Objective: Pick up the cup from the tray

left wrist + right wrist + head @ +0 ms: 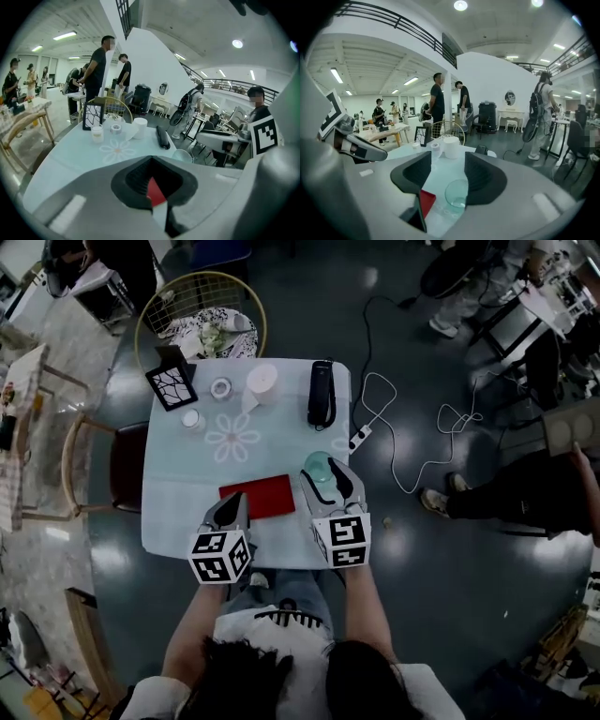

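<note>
A clear glass cup (318, 466) stands on the pale tablecloth just right of the red tray (258, 499), not on it. My right gripper (322, 472) is open and the cup (456, 192) sits between its jaws, closer to the right one. A corner of the tray (426, 202) shows beside the left jaw. My left gripper (231, 509) hovers over the tray's left end with its jaws shut and nothing in them. Through the small gap behind the tips I see the tray (154, 190).
Farther back on the table (169, 512) stand a black case (322, 393), a white paper roll (262, 383), a tape roll (220, 387), a small jar (190, 419) and a picture frame (172, 385). A power strip (361, 437) lies off the right edge. Chairs stand left (94, 465) and behind (200, 306).
</note>
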The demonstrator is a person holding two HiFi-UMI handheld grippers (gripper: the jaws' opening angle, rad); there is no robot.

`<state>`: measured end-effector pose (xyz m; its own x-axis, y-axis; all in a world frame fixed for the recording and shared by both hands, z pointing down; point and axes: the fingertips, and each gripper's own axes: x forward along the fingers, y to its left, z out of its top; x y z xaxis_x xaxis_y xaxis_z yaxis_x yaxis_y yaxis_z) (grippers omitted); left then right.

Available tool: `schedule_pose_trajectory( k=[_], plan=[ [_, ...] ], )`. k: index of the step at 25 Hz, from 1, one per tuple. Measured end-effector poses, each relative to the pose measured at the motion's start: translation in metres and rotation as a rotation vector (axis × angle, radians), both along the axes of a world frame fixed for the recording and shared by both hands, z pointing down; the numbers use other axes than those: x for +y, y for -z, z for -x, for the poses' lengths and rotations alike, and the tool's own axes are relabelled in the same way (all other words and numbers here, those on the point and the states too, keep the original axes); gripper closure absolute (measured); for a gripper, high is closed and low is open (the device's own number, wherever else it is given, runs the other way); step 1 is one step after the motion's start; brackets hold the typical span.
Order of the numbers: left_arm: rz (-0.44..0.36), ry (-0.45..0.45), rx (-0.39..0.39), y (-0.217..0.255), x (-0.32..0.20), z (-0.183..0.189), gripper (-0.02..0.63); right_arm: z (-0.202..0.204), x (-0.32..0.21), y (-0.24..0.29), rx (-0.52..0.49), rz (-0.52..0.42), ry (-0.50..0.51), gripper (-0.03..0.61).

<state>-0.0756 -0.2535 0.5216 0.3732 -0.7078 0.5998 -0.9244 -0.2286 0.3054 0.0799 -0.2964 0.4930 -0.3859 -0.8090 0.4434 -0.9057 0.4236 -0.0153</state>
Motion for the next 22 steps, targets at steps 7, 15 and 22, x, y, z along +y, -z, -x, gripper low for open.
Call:
schedule_pose_trajectory(
  k=[7, 15, 22],
  plan=[
    [-0.057, -0.046, 0.047, 0.023, -0.002, -0.009, 0.614, 0.023, 0.015, 0.024, 0.051, -0.026, 0.009, 0.539],
    [-0.128, -0.067, 0.07, 0.048, -0.006, -0.011, 0.614, 0.033, 0.026, 0.038, 0.067, -0.035, -0.034, 0.557],
    [-0.165, -0.086, 0.086, 0.064, -0.004, -0.012, 0.614, 0.029, 0.032, 0.047, 0.064, -0.03, -0.076, 0.557]
  ],
)
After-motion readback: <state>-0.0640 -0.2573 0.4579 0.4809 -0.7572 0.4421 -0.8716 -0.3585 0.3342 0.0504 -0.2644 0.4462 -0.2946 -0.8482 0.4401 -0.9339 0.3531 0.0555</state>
